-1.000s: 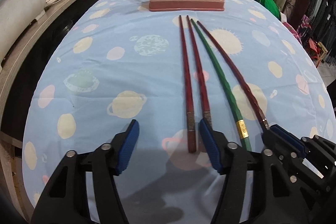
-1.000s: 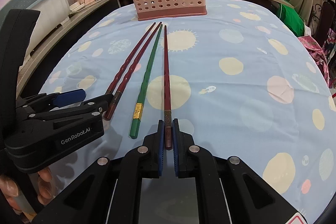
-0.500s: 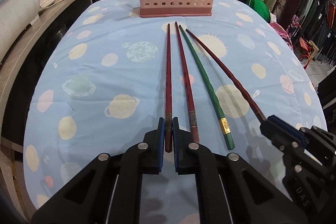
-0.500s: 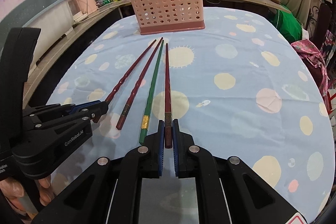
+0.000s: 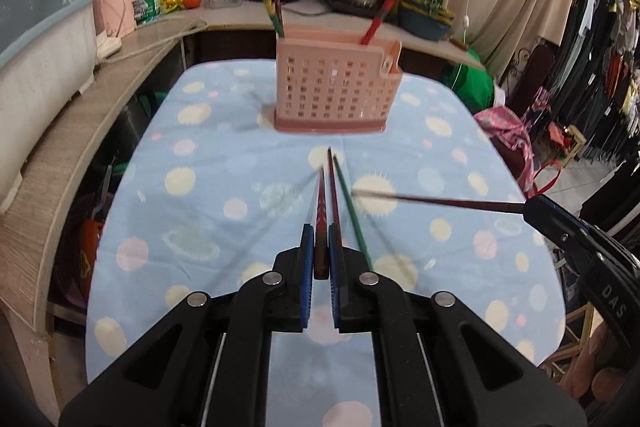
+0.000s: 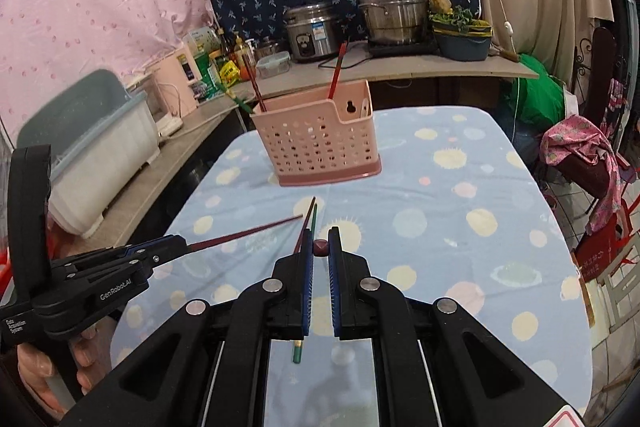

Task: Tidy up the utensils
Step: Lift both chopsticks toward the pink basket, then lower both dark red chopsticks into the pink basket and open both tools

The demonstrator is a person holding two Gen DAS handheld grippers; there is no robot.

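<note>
My left gripper is shut on a dark red chopstick, lifted off the cloth and pointing toward the pink perforated basket. To its right, my right gripper is shut on another dark red chopstick that points left, also in the air. In the right wrist view, that chopstick's butt end shows between the right gripper's pads. The left gripper is at the left there. A red chopstick and a green chopstick lie on the blue tablecloth.
The basket at the table's far end holds several upright chopsticks. A counter behind carries steel pots and a rice cooker. A white tub sits on the left shelf. Clothes drape a chair at the right.
The left gripper closed on the leftmost red chopstick. Both grippers then rose, each lifting its chopstick off the cloth. The other red chopstick and the green one stayed on the table.
</note>
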